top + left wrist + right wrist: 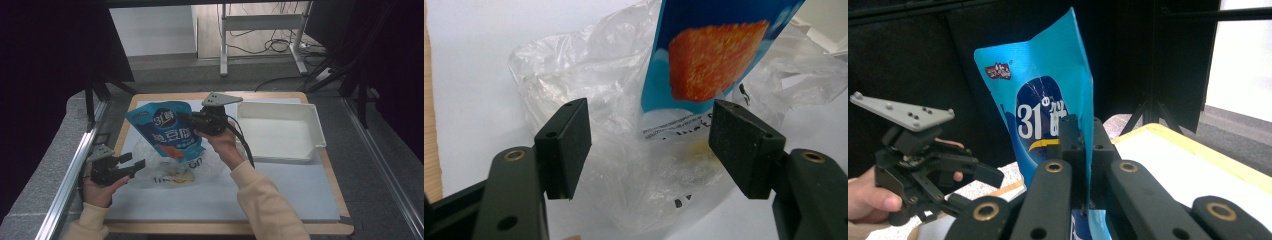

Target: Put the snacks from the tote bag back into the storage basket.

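A blue snack pouch [165, 127] with white print hangs upright above the table, its lower end over a crumpled clear plastic bag [175, 167]. My right gripper [183, 116] is shut on the pouch's right edge; in the right gripper view both jaws pinch the pouch [1043, 90] where my right gripper [1083, 150] meets it. My left gripper [134, 161] is open at the bag's left side, just above the mat. In the left gripper view the bag [589, 100] and the pouch's bottom [709, 60] lie beyond my left gripper [656, 145], whose pads touch nothing.
A white tray [314, 122] stands at the back right of the white mat [280, 190]. The wooden table edge [225, 227] runs along the front. Dark stands and a metal rail flank the left side. My left gripper [923, 155] and its hand appear in the right gripper view.
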Demonstrator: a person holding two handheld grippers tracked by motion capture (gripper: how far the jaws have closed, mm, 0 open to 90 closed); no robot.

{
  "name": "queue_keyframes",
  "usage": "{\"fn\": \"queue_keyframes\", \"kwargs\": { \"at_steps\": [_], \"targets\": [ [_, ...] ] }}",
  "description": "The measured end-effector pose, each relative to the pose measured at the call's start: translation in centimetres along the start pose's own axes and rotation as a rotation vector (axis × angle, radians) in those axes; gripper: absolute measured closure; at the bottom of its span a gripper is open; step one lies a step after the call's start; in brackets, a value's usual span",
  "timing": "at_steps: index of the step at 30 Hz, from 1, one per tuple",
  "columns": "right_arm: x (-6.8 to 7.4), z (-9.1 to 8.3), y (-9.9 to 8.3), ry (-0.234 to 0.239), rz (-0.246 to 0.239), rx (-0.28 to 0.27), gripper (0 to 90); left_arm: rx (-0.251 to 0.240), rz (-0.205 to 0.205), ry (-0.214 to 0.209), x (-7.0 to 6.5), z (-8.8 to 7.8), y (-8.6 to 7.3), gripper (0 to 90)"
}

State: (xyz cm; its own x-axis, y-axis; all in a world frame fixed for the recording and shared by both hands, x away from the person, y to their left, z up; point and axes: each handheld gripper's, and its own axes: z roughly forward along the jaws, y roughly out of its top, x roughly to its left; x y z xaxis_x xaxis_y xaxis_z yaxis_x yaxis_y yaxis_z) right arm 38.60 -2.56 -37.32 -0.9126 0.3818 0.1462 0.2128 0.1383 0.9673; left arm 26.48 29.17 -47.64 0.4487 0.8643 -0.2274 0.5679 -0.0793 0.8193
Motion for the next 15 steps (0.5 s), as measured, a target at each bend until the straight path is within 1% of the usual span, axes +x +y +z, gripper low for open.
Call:
{"fn": "queue_keyframes", "kwargs": {
  "at_steps": [3, 6, 10, 15],
  "targets": [
    [0.1, -0.4, 0.7, -0.001, -0.002, -0.016, 88.9, 0.005, 0.001, -0.001, 0.1, 0.1, -0.1, 33.7],
    [0.2, -0.9, 1.4, 0.001, 0.013, -0.033, 88.9, 0.008, -0.004, -0.002, 0.2, 0.1, -0.1, 33.7],
    [0.3, -1.7, 2.5, 0.002, 0.011, -0.065, 89.0, 0.008, -0.002, -0.001, 0.2, 0.2, -0.1, 33.7],
    [0.4, -2.6, 3.7, -0.001, -0.002, -0.083, 89.0, 0.011, -0.001, 0.001, 0.2, 0.3, -0.1, 33.6]
  ]
}}
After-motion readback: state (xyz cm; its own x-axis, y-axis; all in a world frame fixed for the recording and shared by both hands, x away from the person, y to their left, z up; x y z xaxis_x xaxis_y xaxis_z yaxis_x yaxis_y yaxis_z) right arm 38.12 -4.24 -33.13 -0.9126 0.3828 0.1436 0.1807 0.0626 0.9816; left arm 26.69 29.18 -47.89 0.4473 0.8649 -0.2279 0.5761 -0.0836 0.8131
